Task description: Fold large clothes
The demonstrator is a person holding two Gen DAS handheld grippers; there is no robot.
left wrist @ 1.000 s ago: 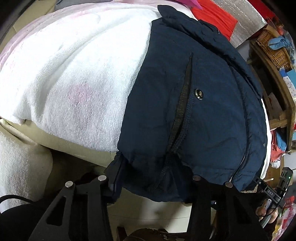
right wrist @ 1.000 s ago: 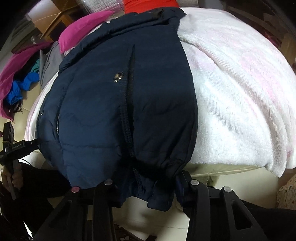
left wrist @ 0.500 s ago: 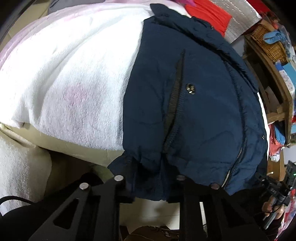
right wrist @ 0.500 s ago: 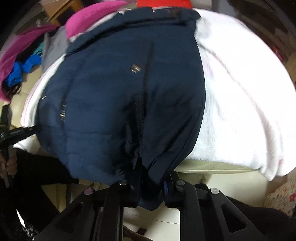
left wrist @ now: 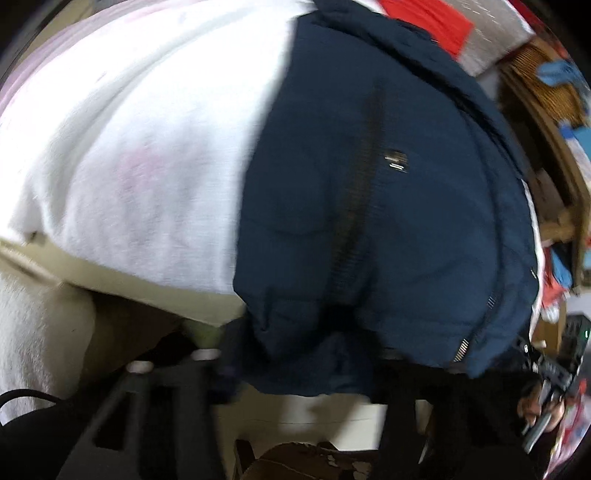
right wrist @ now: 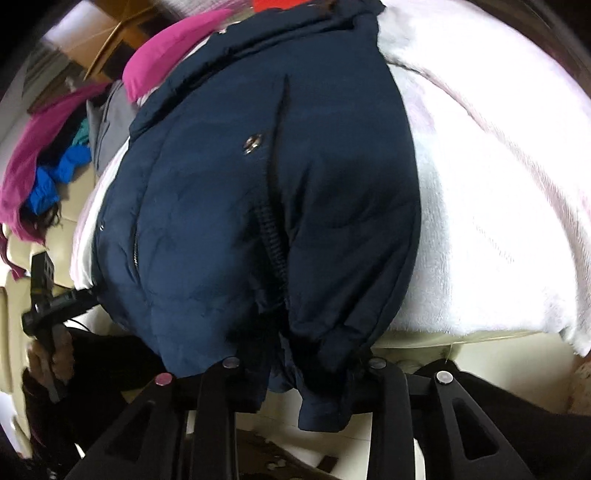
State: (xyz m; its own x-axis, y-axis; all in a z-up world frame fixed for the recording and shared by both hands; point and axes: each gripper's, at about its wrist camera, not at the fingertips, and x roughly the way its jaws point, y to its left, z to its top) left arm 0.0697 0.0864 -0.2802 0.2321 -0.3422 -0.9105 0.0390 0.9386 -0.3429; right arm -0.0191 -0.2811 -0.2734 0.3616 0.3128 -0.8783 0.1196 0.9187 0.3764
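Observation:
A navy padded jacket (left wrist: 388, 206) lies folded lengthwise on a white fluffy blanket (left wrist: 140, 147), its hem hanging over the near edge. It also shows in the right wrist view (right wrist: 277, 206). My left gripper (left wrist: 306, 373) is open, its fingers spread either side of the hem's bottom edge. My right gripper (right wrist: 303, 373) is open too, with the hem hanging down between its fingers. The other gripper shows at the right edge of the left wrist view (left wrist: 554, 373) and at the left edge of the right wrist view (right wrist: 48, 295).
A red cloth (left wrist: 428, 18) lies at the far end of the blanket. Pink (right wrist: 170, 48), grey and blue clothes (right wrist: 55, 177) are piled at the left in the right wrist view. A wooden shelf with a wicker basket (left wrist: 535, 85) stands at the right.
Both grippers were closed in on the jacket hem half a second ago; now both have opened wide again. The left view is blurred by motion.

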